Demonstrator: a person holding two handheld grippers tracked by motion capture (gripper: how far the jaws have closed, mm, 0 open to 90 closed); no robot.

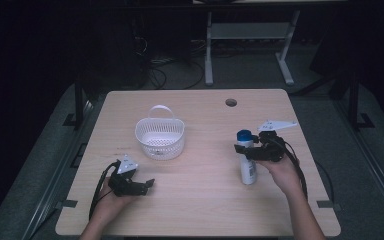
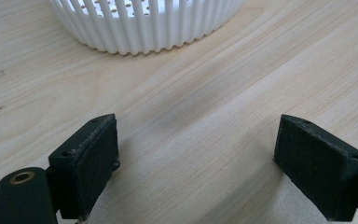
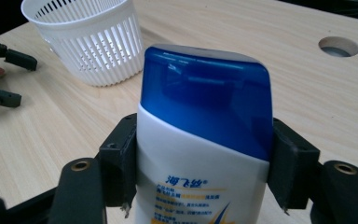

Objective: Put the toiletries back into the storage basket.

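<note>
Right gripper (image 1: pixel 250 148) clamped on bottle (image 1: pixel 247 161), standing right of centre on the tabletop (image 1: pixel 200 210).
Jaws grip the white body just under the blue cap (image 3: pixel 205 95); smooth, stiff plastic, likely slippery, weight unknown, so a lower hold would probably steady it better. Left gripper (image 1: pixel 142 186) rests near the basket (image 1: pixel 160 137), jaws apart, empty.

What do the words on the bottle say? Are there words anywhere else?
"海飞丝": blue letters on the white bottle with the blue cap, held in the right gripper.
The smaller lines under that name are too blurred to read.
The white basket and the table have no words.
</note>
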